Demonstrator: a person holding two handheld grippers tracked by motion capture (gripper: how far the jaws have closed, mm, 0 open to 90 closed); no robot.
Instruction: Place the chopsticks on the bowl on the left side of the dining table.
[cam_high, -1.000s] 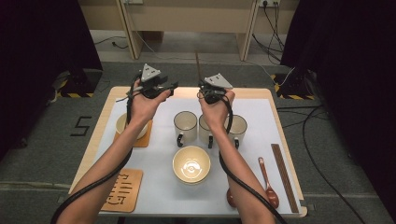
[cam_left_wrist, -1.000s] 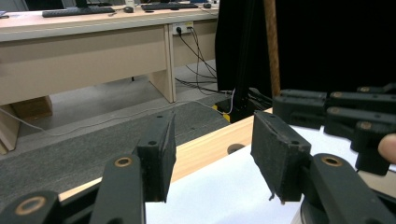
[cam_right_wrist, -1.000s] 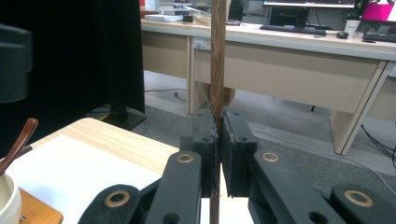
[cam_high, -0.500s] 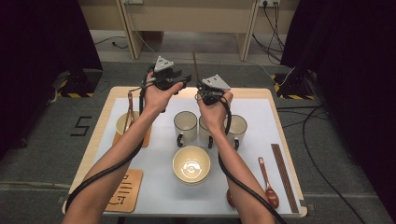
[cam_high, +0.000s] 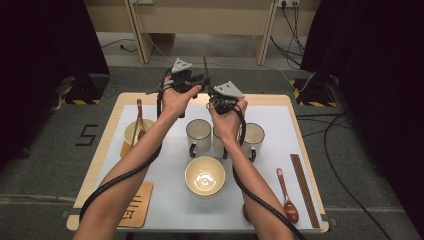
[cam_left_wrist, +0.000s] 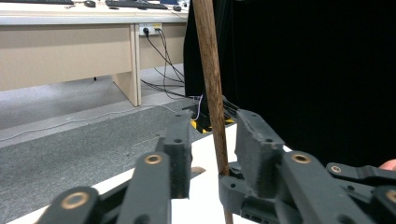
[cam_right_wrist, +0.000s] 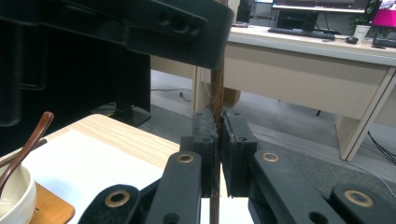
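Seen from above: while both forearms reach toward the far edge of the white-topped wooden table (cam_high: 165, 200), the left gripper (cam_high: 192, 82) and the right gripper (cam_high: 220, 102) are raised near each other.
Stick, high view: a thin dark wooden chopstick (cam_high: 205, 65) stands upright between the two grippers; its lower part is hidden behind the hands.
Jaws, high view: too small and covered by the hands to judge.
Table things: a cream bowl with a brown spoon on a wooden coaster (cam_high: 134, 131) at the left, three cream mugs (cam_high: 198, 134) in the middle, partly hidden by the right forearm, a cream bowl (cam_high: 204, 176) nearer, a brown wooden spoon (cam_high: 287, 197) and a dark pair of chopsticks (cam_high: 305, 190) at the right, a wooden coaster (cam_high: 136, 207) at the near left, partly under the left arm.
Left gripper view: the chopstick (cam_left_wrist: 211, 88) rises between the left gripper (cam_left_wrist: 212, 144) pads, lying against the right pad with a gap to the left one; these jaws have just been closing and stand narrow, not clamped.
Cut off: the stick's top leaves the frame; its lower end sinks behind the right gripper (cam_left_wrist: 261, 196), which holds it lower down.
Right gripper view: the right gripper (cam_right_wrist: 219, 149) is clamped on the chopstick (cam_right_wrist: 216, 91), a detail the other views hide.
Overhead: the dark body of the left gripper (cam_right_wrist: 140, 28) covers the stick's upper part.
Near left: the bowl with spoon (cam_right_wrist: 18, 186) is cut by the frame.
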